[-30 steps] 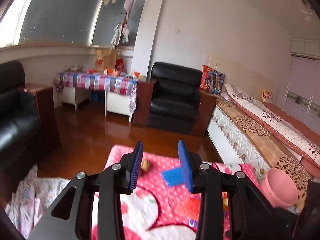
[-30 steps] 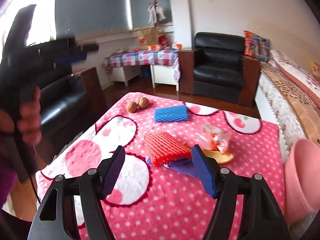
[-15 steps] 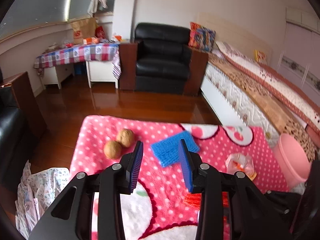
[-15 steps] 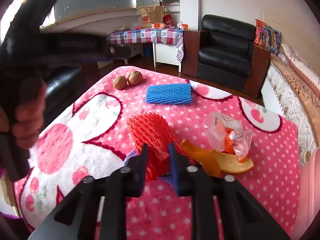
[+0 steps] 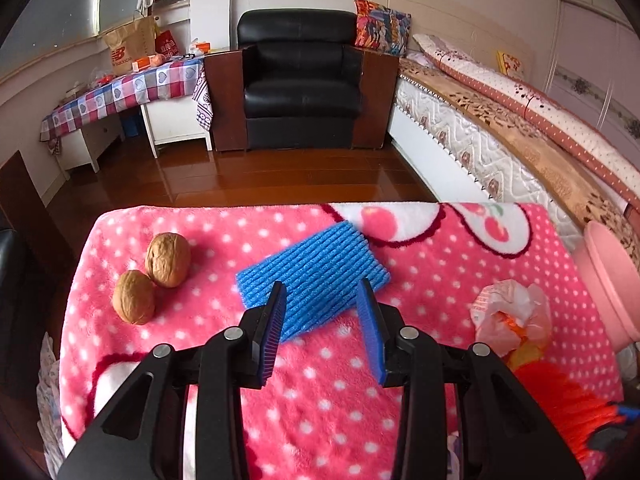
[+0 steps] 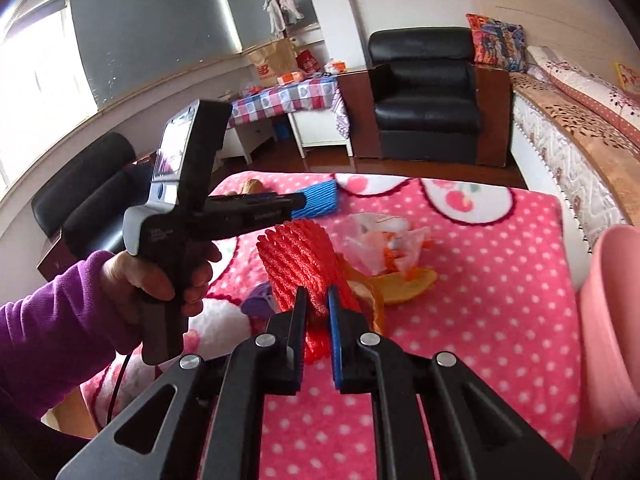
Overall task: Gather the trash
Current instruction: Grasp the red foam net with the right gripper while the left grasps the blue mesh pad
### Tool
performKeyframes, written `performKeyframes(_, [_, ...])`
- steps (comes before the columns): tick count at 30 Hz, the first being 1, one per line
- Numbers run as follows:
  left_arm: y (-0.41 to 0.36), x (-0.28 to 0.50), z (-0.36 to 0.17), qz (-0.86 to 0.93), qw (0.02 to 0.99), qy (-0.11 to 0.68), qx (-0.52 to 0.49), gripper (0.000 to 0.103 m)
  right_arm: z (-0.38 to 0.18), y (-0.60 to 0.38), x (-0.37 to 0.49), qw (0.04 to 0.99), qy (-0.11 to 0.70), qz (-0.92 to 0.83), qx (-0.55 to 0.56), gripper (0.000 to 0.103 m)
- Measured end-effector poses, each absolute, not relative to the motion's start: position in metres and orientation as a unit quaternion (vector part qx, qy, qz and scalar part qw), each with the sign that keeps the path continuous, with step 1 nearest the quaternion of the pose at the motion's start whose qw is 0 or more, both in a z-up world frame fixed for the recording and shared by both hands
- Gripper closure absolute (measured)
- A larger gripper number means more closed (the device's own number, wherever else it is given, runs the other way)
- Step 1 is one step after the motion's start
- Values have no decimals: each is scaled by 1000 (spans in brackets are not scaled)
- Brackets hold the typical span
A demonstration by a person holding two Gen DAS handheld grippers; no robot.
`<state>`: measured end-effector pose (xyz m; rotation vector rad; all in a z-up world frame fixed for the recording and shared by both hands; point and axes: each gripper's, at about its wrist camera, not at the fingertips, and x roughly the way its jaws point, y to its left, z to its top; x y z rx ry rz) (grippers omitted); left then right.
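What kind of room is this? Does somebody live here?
It looks like a room in someone's home, probably a bedroom with seats: there's a bed, a black armchair, and clothes hanging by the window.

Bare pink blanket [image 5: 328, 392] lies open near the two walnuts [image 5: 154, 276]; pink bin [image 6: 612, 328] blocks the right edge.

Pink bin [image 6: 612, 320] cut off at the right edge — walnuts [image 6: 250, 187] blurred.

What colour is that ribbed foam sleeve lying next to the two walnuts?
Bright blue. The foam sleeve shows best in the left wrist view, just ahead of the open gripper.
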<state>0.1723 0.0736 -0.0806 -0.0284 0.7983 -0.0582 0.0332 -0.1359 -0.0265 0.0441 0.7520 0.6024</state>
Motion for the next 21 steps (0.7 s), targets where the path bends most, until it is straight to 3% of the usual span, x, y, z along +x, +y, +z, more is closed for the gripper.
performKeyframes(8, [78, 177, -94, -47, 908, 416, -19, 66, -37, -160, 42, 880, 380, 277, 63, 93])
performKeyframes(11, [77, 174, -95, -61, 908, 415, -14, 59, -39, -162, 43, 879, 382, 276, 70, 93])
performKeyframes(17, [66, 178, -97, -40, 907, 418, 23, 59, -41, -164, 44, 879, 383, 273, 76, 93])
performKeyframes(18, [65, 178, -97, -39, 907, 418, 24, 61, -42, -165, 44, 879, 384, 273, 77, 93])
performKeyframes(21, [71, 180, -97, -16, 909, 416, 15, 85, -43, -166, 43, 879, 385, 269, 81, 93])
